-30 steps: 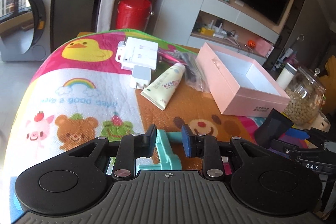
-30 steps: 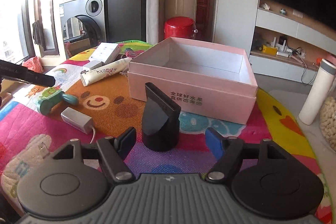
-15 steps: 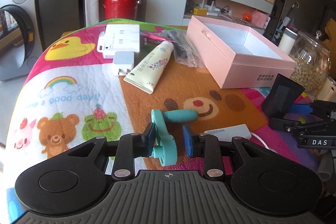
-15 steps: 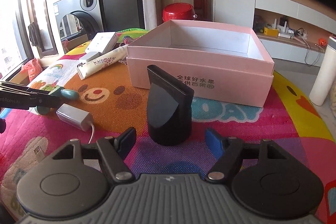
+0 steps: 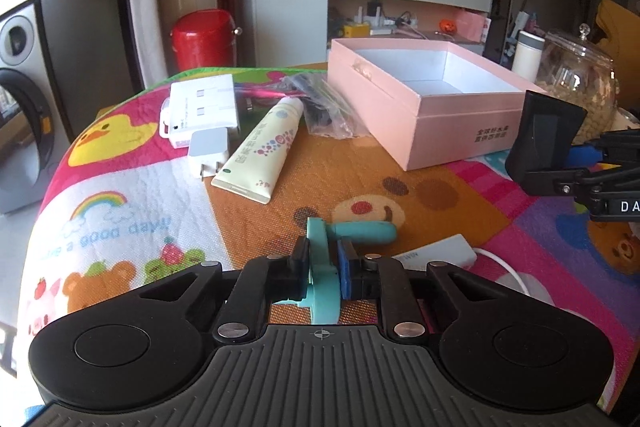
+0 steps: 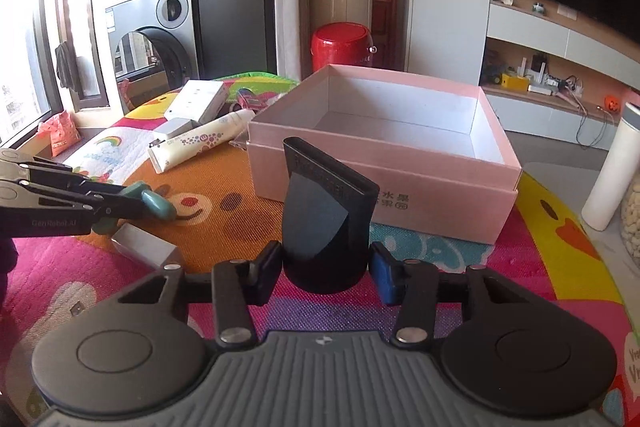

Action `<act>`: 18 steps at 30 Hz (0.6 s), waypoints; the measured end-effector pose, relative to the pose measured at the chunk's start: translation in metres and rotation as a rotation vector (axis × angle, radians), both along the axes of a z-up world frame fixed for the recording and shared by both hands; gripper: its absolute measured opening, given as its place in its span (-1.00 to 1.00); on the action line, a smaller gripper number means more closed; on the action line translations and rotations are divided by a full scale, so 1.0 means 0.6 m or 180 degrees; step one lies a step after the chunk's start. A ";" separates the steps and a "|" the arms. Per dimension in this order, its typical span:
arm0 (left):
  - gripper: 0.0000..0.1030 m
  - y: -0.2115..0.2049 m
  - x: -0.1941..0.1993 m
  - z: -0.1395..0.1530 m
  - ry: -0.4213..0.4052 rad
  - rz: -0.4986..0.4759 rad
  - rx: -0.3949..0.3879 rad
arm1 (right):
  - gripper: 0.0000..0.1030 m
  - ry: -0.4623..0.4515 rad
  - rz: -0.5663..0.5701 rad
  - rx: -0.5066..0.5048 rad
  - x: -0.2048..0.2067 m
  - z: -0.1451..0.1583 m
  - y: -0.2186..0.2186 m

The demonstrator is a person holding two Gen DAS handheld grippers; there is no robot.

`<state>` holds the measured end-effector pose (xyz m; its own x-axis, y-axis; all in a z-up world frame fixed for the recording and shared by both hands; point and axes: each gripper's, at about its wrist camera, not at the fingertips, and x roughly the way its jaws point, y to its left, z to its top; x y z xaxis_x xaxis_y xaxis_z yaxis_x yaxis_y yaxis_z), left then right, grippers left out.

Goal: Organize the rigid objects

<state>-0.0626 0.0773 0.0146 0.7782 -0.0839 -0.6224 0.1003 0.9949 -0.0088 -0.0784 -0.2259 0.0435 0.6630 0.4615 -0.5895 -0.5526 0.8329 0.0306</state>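
My left gripper (image 5: 323, 265) is shut on a teal handled tool (image 5: 325, 259) that lies on the colourful play mat (image 5: 120, 195); the tool also shows in the right wrist view (image 6: 154, 201). My right gripper (image 6: 325, 269) is shut on the base of a black hair-dryer nozzle (image 6: 324, 219), which stands upright in front of the open, empty pink box (image 6: 440, 187). The nozzle (image 5: 540, 139) and the box (image 5: 440, 123) also show at the right of the left wrist view.
On the mat lie a cream tube (image 5: 260, 155), a white charger plug (image 5: 208, 149), a white flat box (image 5: 202, 105), a plastic bag of dark items (image 5: 324, 109) and a white adapter with cable (image 5: 436, 253). A glass jar (image 5: 580, 87) and white bottle (image 6: 612, 179) stand at the right.
Both grippers have moved forward and closed: the left onto the teal tool, the right onto the black nozzle.
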 end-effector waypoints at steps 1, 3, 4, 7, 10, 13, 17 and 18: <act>-0.68 -0.001 -0.009 0.005 -0.0035 -0.0031 -0.0025 | -0.09 -0.0023 0.0023 0.0008 -0.004 0.006 -0.003; -0.69 -0.005 -0.024 0.016 -0.0102 -0.0075 -0.0042 | -0.09 -0.0111 0.0028 0.0003 -0.017 0.019 -0.014; -0.71 -0.009 -0.031 0.023 -0.0131 -0.0105 -0.0042 | -0.09 -0.0139 0.0017 0.0007 -0.022 0.024 -0.020; -0.72 -0.019 -0.040 0.028 -0.0080 -0.0114 0.0053 | -0.09 -0.0221 -0.0032 0.0018 -0.037 0.037 -0.042; -0.69 -0.016 -0.040 0.024 -0.0103 0.0066 0.0125 | -0.09 -0.0323 -0.0086 -0.0029 -0.053 0.041 -0.055; -0.61 -0.009 -0.032 0.020 -0.0061 0.0191 0.0038 | -0.09 -0.0303 -0.0101 -0.0002 -0.060 0.036 -0.064; -0.55 -0.020 -0.009 0.002 0.0148 0.0049 -0.0020 | -0.08 -0.0229 -0.0134 0.0013 -0.054 0.018 -0.063; -0.52 -0.026 -0.005 -0.003 0.0176 0.0024 0.0037 | -0.08 -0.0203 -0.0145 0.0007 -0.051 0.012 -0.062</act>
<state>-0.0653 0.0618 0.0131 0.7431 -0.0707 -0.6654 0.0924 0.9957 -0.0026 -0.1092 -0.2631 0.0509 0.7195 0.4312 -0.5445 -0.5150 0.8572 -0.0016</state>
